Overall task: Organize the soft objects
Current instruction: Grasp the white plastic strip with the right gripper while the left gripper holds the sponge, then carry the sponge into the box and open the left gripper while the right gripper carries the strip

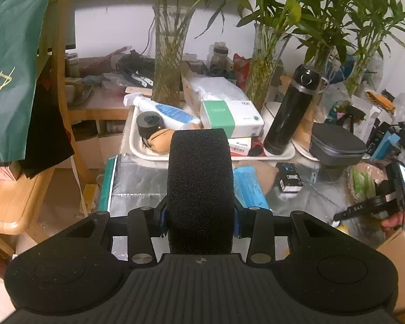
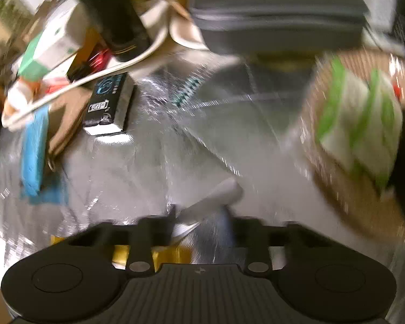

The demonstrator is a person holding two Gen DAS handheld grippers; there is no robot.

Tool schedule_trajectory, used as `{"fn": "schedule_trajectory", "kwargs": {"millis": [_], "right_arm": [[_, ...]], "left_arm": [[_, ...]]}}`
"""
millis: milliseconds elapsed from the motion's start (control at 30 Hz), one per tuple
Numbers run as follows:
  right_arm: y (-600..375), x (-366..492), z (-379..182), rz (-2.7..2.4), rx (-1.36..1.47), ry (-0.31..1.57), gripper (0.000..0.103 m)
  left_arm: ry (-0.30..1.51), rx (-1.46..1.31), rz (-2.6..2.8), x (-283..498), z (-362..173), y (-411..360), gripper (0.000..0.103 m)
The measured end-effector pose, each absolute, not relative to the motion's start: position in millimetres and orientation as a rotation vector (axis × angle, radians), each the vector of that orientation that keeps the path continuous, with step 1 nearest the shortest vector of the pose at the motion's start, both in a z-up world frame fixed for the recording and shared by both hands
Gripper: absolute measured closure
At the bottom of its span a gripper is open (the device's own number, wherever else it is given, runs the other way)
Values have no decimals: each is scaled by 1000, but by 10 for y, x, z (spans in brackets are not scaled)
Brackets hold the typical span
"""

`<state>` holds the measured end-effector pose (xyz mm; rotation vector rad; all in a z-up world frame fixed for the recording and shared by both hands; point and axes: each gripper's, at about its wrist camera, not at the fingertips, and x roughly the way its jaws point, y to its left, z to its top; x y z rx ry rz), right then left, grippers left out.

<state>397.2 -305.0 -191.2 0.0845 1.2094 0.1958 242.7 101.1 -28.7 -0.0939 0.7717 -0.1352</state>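
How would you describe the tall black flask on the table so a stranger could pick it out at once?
Start at the white tray on the cluttered table below the bamboo vases. At its right end, beside the green-and-white box, stands the black flask, leaning slightly. It is the tallest dark thing there, a slim cylinder with a grey band under its cap.

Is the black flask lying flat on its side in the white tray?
No, the black flask stands upright, leaning a little, at the right end of the white tray.

Flask and tissue box on tray, case rightward.
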Motion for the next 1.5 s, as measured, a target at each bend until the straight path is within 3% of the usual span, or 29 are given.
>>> {"fn": "schedule_trajectory", "kwargs": {"millis": [233, 300, 433, 700, 800, 833, 867, 1500], "right_arm": [[-3030, 4152, -1867, 261, 31, 1071, 87], [-3087, 4159, -1806, 252, 83, 1050, 83], [-3079, 4169, -1805, 248, 101, 1070, 58], [-2917, 4176, -1942, 246, 17, 1092, 55], [-2833, 4137, -1959, 239, -61, 1070, 66], [-2809, 4122, -1960, 244, -83, 1063, 83], [-2797, 4113, -1960, 256, -91, 1062, 87], [-2942, 3392, -845, 413, -62, 837, 88]], "left_arm": [[798, -100, -124, 2361, -374, 1045, 62], [802, -103, -125, 2346, -390, 1047, 62], [805, -98, -130, 2325, -398, 1028, 62], [804, -96, -140, 2304, -381, 972, 62], [804, -100, -137, 2297, -376, 969, 62], [803, -102, -137, 2293, -370, 969, 62], [802, -104, -137, 2289, -363, 969, 62], [739, -120, -203, 1990, 51, 742, 62]]}}
